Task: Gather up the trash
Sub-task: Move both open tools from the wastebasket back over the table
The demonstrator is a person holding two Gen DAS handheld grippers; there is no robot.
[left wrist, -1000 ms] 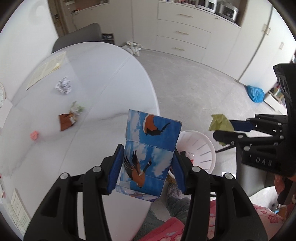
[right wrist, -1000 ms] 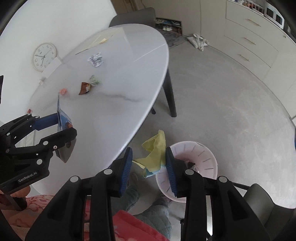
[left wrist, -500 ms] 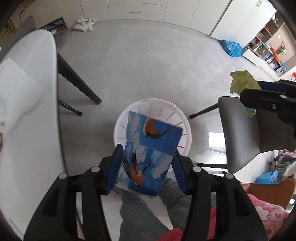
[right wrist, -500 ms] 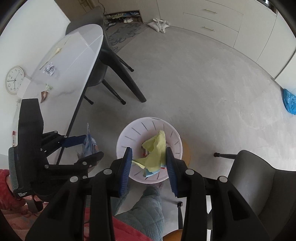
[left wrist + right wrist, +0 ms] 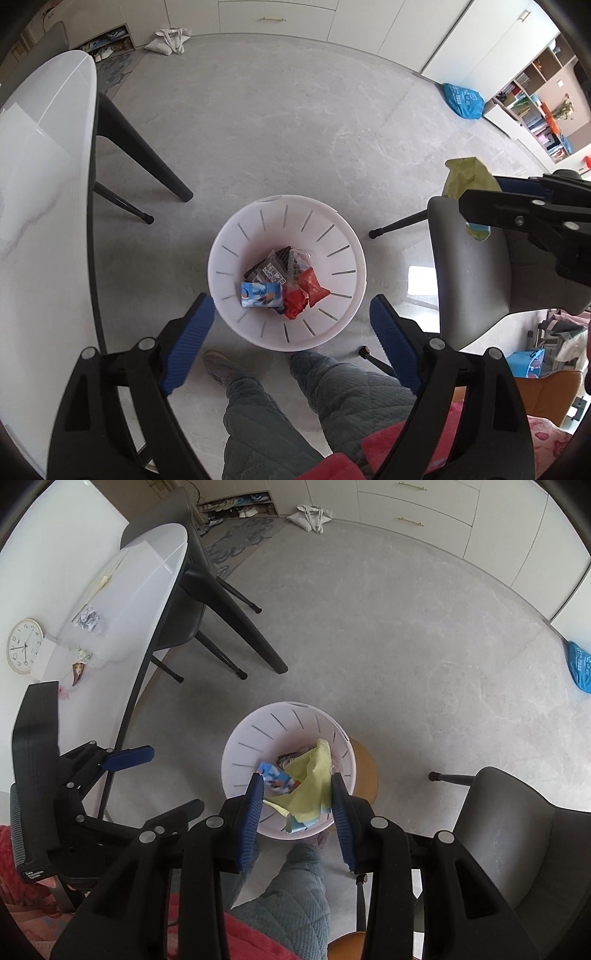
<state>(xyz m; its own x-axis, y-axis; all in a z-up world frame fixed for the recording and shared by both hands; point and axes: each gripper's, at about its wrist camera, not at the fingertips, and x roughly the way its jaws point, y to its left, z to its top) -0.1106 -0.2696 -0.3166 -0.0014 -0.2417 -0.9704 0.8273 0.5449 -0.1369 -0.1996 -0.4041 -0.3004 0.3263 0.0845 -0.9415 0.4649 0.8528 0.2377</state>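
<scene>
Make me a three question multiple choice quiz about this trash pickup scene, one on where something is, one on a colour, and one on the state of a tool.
1. Where is the bird-print box?
A on the table
B in the white basket
C on the chair

2. What colour is the wrapper in the right tool?
A yellow-green
B black
C purple

3. How is the left tool?
A shut on the box
B open, nothing between its pads
C shut on a cup

Answers:
1 B, it lies among the trash in the basket.
2 A, the yellow-green wrapper is pinched there.
3 B, its jaws have just opened wide.

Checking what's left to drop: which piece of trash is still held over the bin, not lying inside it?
The yellow-green wrapper, pinched between the right gripper fingers above the white bin. The bird-print box and red wrappers lie inside.
</scene>
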